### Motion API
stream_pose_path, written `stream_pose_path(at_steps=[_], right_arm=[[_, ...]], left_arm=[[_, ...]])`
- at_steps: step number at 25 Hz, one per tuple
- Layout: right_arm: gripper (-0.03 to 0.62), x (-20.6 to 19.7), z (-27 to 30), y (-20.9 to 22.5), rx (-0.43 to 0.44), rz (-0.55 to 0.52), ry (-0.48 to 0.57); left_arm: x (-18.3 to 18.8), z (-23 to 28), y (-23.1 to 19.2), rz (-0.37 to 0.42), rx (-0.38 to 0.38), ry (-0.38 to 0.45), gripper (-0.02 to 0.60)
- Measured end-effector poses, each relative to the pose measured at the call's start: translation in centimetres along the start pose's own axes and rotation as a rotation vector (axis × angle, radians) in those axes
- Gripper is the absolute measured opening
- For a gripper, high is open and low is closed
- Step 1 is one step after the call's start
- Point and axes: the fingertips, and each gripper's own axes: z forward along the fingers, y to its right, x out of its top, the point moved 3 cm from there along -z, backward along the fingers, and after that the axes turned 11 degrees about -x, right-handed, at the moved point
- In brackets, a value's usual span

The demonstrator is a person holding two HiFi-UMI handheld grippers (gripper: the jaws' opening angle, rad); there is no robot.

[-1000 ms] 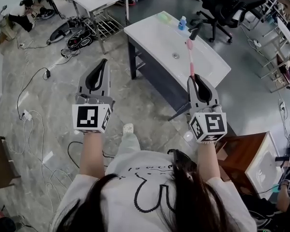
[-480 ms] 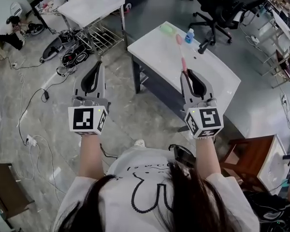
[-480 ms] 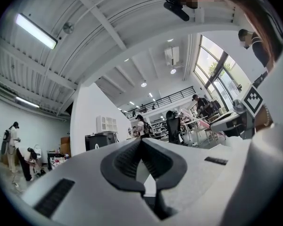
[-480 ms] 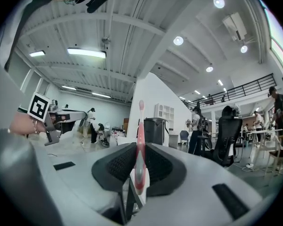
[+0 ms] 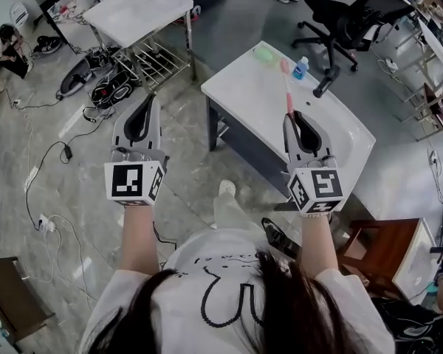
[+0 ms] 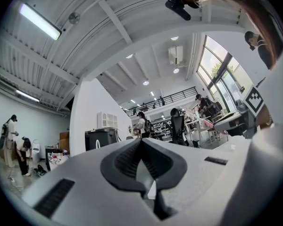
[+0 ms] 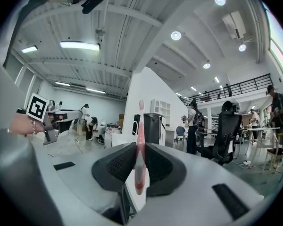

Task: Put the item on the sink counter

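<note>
Right gripper view first: my right hand-held gripper point(image 7: 140, 144) is clamped on a pink toothbrush point(image 7: 140, 121). The 2 dark pads press its handle from either side. The brush stands upright in the middle of that frame, with its head at the top, past the jaw tips. In the head view the gripper sits right of centre. From there the toothbrush point(image 5: 287, 87) runs toward the top of the frame and shows against the white top of the sink table point(image 5: 240, 87). The brush is in the grip, not lying on that table.

My left hand-held gripper point(image 6: 141, 141) is closed on nothing: in the left gripper view its tips meet with no thing between them. In the head view it sits left of centre, over the grey floor point(image 5: 192, 168) and well apart from the sink table.

Further out, 3 things stand along the sink table's far edge in the upper right of the head view: a green bar point(image 5: 264, 54), a blue bottle point(image 5: 300, 68) and a black tap point(image 5: 326, 82). The toothbrush head shows just beside the green bar in that frame. A black office chair point(image 5: 347, 17) stands beyond the sink table. A second white table point(image 5: 136, 9) fills the upper left, with cables point(image 5: 52, 139) trailing over the floor below it. A wooden cabinet point(image 5: 369, 234) sits at the lower right.
</note>
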Motion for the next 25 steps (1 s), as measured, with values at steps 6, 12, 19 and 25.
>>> stream_pose_path(at_steps=[6,12,19,25], right_arm=[[0.075,-0.1,4.7,-0.4,-0.015,0.002,0.003],[0.075,-1.4,10.8,0.4,-0.043,0.027,-0.027],[0.075,-2.6,18.8,2.7,-0.122,0.066,-0.071],[0.075,-3.9,23.6,4.6,-0.193,0.096,-0.108]], left_arm=[[-1.1,3.2,-3.1,0.007,-0.03,0.006,0.008],[-3.0,9.5,-6.1,0.011,-0.077,-0.008,0.008],[-5.5,18.8,-9.9,-0.013,-0.17,-0.029,0.008],[-7.4,26.2,-11.7,-0.03,-0.251,-0.042,0.008]])
